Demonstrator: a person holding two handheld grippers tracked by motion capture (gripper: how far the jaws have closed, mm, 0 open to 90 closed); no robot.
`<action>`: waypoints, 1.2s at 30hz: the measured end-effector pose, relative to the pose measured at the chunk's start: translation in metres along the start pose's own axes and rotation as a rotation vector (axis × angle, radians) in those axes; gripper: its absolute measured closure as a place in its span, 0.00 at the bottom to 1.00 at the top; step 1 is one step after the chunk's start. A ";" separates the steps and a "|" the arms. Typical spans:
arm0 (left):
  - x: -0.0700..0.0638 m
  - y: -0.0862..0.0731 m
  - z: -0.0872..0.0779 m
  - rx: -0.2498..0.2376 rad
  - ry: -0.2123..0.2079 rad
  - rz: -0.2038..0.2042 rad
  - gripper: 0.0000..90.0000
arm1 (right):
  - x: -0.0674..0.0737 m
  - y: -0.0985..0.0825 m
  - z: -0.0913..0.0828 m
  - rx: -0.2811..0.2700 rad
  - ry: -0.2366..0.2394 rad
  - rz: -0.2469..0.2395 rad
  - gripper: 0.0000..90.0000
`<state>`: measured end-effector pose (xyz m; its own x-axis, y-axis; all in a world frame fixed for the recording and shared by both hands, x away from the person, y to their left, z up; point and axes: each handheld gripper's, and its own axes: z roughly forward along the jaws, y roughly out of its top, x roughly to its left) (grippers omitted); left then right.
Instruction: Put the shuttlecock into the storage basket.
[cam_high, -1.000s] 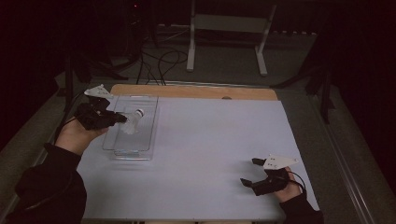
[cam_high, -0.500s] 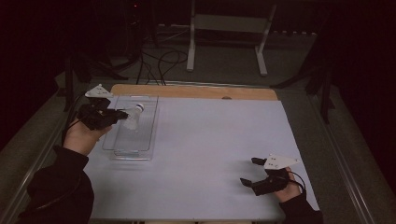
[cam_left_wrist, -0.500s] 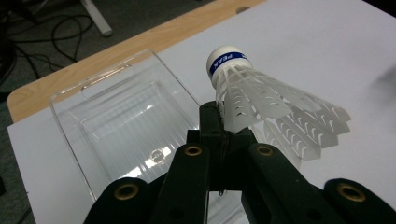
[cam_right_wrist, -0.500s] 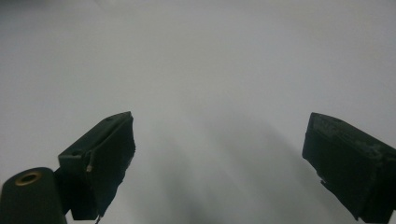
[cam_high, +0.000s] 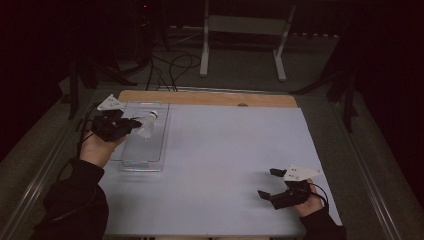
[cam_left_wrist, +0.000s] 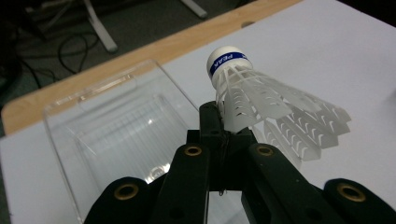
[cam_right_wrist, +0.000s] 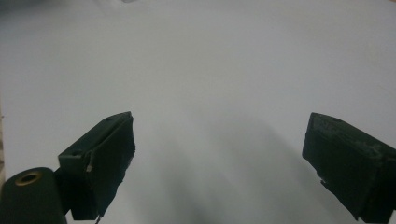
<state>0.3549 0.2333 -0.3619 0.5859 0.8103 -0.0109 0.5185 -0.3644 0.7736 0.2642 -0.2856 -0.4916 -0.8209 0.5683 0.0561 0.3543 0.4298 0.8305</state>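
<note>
We hold a white shuttlecock (cam_left_wrist: 261, 98) in our left hand-held gripper (cam_left_wrist: 223, 133). Its two black jaws are squeezed tight on the edge of the plastic skirt. The round white tip with the blue band points up and away from the jaws, and the skirt fans out to one side. Just under and beside this hand-held gripper sits a clear plastic tray (cam_left_wrist: 84, 130) on the white tabletop (cam_high: 235, 165). The shuttlecock hangs over the tray's far end. Our right hand-held gripper (cam_high: 270, 184) is well apart from the tray, low over the bare tabletop. Its jaws stand wide apart with nothing between them.
</note>
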 end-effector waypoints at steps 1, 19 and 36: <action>0.000 -0.001 0.003 0.009 0.006 -0.007 1.00 | 0.000 0.000 0.000 0.002 0.000 -0.001 0.10; 0.002 -0.017 0.046 0.045 0.038 -0.046 1.00 | 0.002 0.002 -0.002 0.000 0.004 -0.001 0.10; 0.012 -0.029 0.072 0.104 0.018 -0.087 1.00 | 0.002 0.001 0.000 0.008 0.015 -0.005 0.10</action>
<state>0.3917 0.2199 -0.4302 0.5250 0.8488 -0.0627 0.6288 -0.3372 0.7006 0.2626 -0.2838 -0.4900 -0.8295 0.5552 0.0601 0.3534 0.4386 0.8262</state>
